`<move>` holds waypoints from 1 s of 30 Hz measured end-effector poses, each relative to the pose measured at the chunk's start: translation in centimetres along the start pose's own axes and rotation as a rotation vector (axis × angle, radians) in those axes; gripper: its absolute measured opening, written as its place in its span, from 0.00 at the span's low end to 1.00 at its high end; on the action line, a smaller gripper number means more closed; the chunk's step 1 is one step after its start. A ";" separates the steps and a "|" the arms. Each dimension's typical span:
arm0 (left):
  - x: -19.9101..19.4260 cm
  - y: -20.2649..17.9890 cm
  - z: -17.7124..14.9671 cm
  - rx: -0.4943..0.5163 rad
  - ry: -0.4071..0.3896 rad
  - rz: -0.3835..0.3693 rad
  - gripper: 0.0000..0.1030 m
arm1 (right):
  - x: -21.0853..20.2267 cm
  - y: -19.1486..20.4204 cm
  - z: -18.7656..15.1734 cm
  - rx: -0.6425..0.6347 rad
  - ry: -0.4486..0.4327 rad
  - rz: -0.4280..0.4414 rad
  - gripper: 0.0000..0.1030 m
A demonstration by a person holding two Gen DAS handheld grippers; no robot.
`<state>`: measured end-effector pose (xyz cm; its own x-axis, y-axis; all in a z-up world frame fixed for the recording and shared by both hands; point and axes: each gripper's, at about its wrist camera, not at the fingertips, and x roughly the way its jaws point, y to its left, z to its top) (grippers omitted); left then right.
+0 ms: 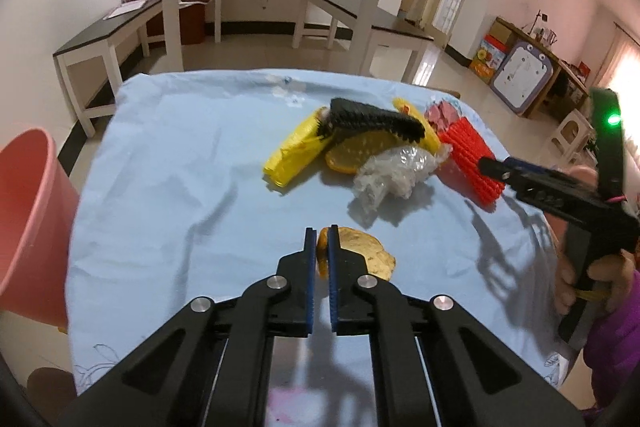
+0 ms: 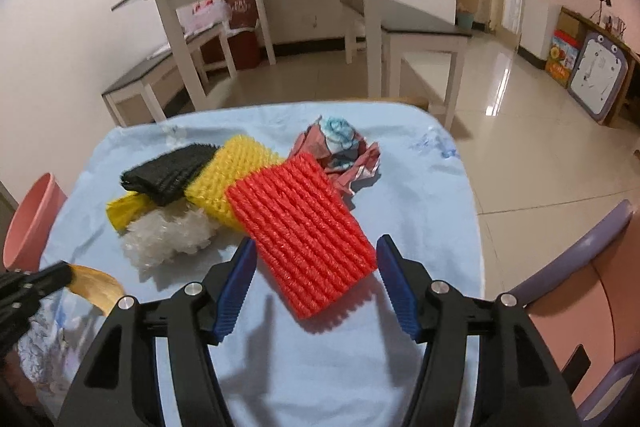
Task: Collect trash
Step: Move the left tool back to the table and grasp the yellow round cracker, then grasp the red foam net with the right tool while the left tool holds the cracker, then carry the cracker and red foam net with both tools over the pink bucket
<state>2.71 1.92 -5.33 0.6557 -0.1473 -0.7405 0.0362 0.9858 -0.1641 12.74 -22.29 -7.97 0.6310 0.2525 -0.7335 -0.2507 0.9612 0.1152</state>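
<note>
the left gripper (image 1: 320,243) has its jaws pressed narrow on the near edge of an orange peel (image 1: 362,253) lying on the blue cloth (image 1: 180,167), and the right gripper (image 2: 314,263) holds its jaws wide around the near corner of the red foam net (image 2: 300,231), not touching it. the other trash sits farther on the cloth, and the pink bin (image 1: 28,219) stands at the left. i think the peel can slip or tear when lifted, because only its thin edge is held.
</note>
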 end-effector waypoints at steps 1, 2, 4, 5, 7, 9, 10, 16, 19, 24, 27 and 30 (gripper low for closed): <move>-0.2 0.1 0.0 -0.001 -0.004 0.001 0.05 | 0.3 0.0 0.1 -0.002 0.009 -0.002 0.59; -0.4 0.2 -0.1 -0.003 -0.007 0.002 0.05 | 0.6 0.0 0.0 -0.003 0.019 -0.001 0.59; -0.6 0.4 -0.1 -0.008 -0.010 0.003 0.05 | 0.8 0.0 -0.2 -0.001 0.026 0.013 0.48; -0.7 0.5 -0.1 -0.011 -0.012 0.003 0.05 | 0.7 0.0 -0.2 0.000 0.025 0.017 0.41; -0.8 0.6 0.0 -0.014 -0.015 0.001 0.05 | 0.3 0.2 -0.4 -0.007 0.017 0.019 0.32; -1.0 0.7 0.0 -0.015 -0.021 -0.002 0.05 | -0.1 0.6 -0.7 -0.020 0.005 0.013 0.19; -1.0 0.7 0.0 -0.015 -0.024 -0.003 0.05 | -0.3 0.6 -0.8 -0.022 0.005 0.014 0.15; -2.4 0.9 0.2 -0.011 -0.064 -0.006 0.05 | -3.2 1.1 -1.3 -0.017 -0.040 0.039 0.15; -3.3 1.2 0.3 -0.014 -0.094 0.004 0.05 | -4.7 1.6 -1.3 -0.010 -0.063 0.069 0.15; -5.0 2.2 0.7 -0.040 -0.144 0.032 0.05 | -6.5 3.9 -1.3 -0.036 -0.095 0.118 0.15; -6.0 2.9 0.8 -0.051 -0.171 0.060 0.05 | -7.1 5.8 -1.2 -0.065 -0.104 0.148 0.15; -6.9 3.9 0.9 -0.075 -0.189 0.083 0.05 | -7.4 7.7 -0.9 -0.091 -0.112 0.179 0.15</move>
<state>-1.02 6.85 -0.31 0.7842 -0.0416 -0.6191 -0.0748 0.9841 -0.1609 5.50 -16.82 -2.27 0.6469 0.4338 -0.6272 -0.4278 0.8873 0.1724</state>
